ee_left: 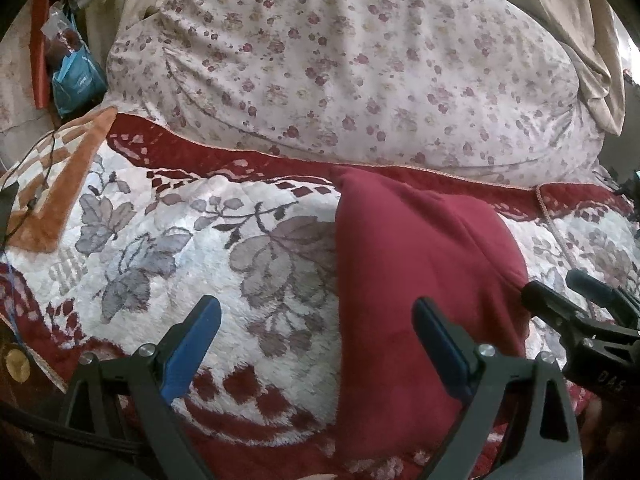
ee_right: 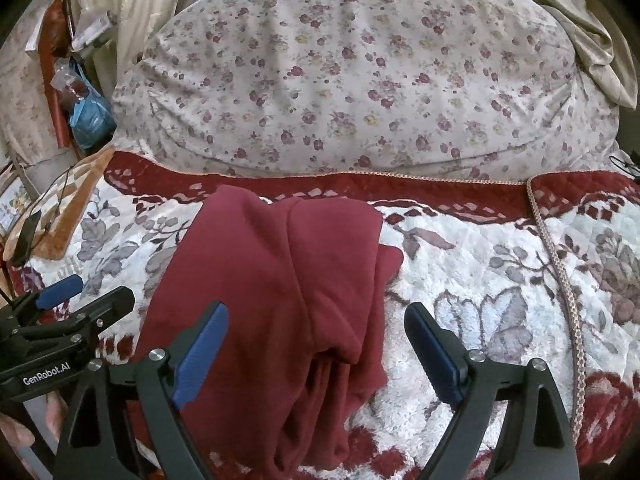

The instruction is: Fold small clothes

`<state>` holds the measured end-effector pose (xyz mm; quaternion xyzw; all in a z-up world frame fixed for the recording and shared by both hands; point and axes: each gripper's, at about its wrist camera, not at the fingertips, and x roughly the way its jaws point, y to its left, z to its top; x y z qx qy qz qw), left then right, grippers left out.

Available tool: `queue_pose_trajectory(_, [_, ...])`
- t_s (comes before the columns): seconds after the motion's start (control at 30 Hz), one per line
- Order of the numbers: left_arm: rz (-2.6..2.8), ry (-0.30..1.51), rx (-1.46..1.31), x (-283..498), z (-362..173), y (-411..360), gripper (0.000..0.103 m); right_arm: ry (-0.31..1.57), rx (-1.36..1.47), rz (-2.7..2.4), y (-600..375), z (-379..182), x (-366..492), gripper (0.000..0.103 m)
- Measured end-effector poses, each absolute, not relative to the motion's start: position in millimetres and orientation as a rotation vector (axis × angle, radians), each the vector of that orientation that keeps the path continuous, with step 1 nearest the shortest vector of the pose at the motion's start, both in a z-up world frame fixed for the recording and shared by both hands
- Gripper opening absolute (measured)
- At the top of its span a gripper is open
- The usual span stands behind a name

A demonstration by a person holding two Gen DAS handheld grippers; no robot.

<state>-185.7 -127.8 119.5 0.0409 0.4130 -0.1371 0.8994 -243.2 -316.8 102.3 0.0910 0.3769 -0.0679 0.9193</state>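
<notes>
A dark red garment (ee_left: 420,280) lies folded lengthwise on a white and red floral blanket (ee_left: 180,248). In the left wrist view my left gripper (ee_left: 316,316) hovers over the garment's left edge, jaws wide apart, with the right blue pad above the cloth and the left one over the blanket. In the right wrist view the same garment (ee_right: 280,288) runs from the blanket's red border down toward me, bunched near the bottom. My right gripper (ee_right: 316,320) stands open above its lower part, and neither pad presses on the cloth.
A big floral pillow (ee_left: 340,72) fills the back of the bed. A plastic bag with blue contents (ee_left: 76,76) hangs at the far left beside a red post. A beige curtain (ee_left: 600,52) drapes at the right. A braided cord (ee_right: 560,280) runs down the blanket at right.
</notes>
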Motion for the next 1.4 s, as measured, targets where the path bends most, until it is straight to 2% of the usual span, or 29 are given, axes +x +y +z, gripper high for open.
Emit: queue_pose_trajectory(1.4, [-0.28,0.858,0.107,-182.3,112.9,-129.0,0.096,0.832,0.201,-0.141,-320.8,84.7,-234.3,0.094])
